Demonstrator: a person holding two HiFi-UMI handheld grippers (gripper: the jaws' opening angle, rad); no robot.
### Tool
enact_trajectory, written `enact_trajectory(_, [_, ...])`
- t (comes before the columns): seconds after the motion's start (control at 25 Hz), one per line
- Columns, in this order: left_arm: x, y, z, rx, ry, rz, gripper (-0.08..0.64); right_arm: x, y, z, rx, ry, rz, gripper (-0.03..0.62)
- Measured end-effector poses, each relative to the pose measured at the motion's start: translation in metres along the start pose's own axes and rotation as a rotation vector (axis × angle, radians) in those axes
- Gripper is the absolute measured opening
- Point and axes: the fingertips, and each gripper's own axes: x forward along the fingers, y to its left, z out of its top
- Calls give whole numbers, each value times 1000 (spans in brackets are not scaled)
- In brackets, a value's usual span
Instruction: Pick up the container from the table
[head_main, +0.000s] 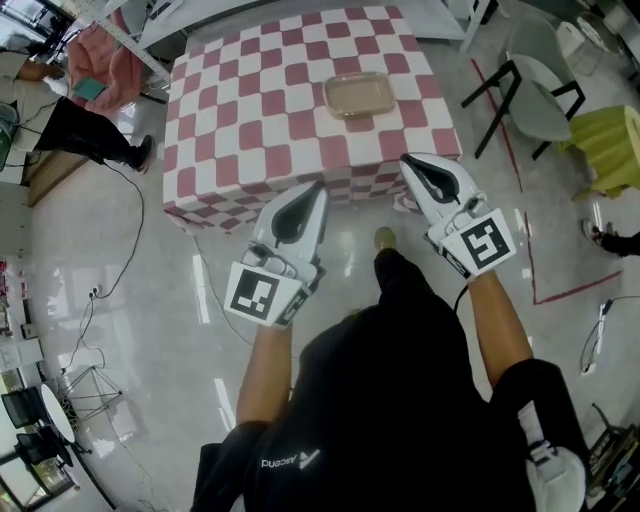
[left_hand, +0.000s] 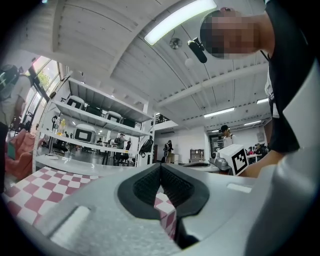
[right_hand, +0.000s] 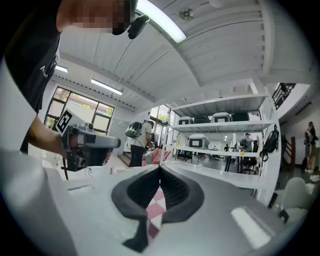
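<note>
A shallow beige container (head_main: 358, 94) lies on the pink-and-white checked table (head_main: 240, 110), right of its middle and toward the far side. My left gripper (head_main: 318, 187) hangs in front of the table's near edge, its tips together with nothing between them. My right gripper (head_main: 405, 160) hovers at the table's near right corner, also shut and empty, short of the container. In the left gripper view the gripper (left_hand: 160, 165) looks level over the checked cloth (left_hand: 35, 187). The right gripper view shows the shut right gripper (right_hand: 160, 167) with a strip of the cloth (right_hand: 155, 207) behind it. The container is hidden in both gripper views.
A black-framed chair (head_main: 535, 95) and a yellow-green stool (head_main: 608, 145) stand to the right of the table. Someone sits at the far left by a pink seat (head_main: 105, 60). Cables trail over the glossy floor (head_main: 110, 240). Shelving (right_hand: 225, 120) and other people fill the background.
</note>
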Motion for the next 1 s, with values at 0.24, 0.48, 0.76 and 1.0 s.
enact_trajectory(0.24, [61,41,-19,-3,37,51,9,47,-62,-24,-14,44,59,2])
enact_trajectory(0.48, [129,82,-34,-3,78,103,9,95,-127,-60,-37,123,161,68])
enact_trajectory(0.76, [174,120,-49,-3,115,167,11,137,-155,-103,-88,238,337,218])
enact_trajectory(1.0, [188,139,-58,-14,133,187,9,160,-165,-139,-106,376,469,396])
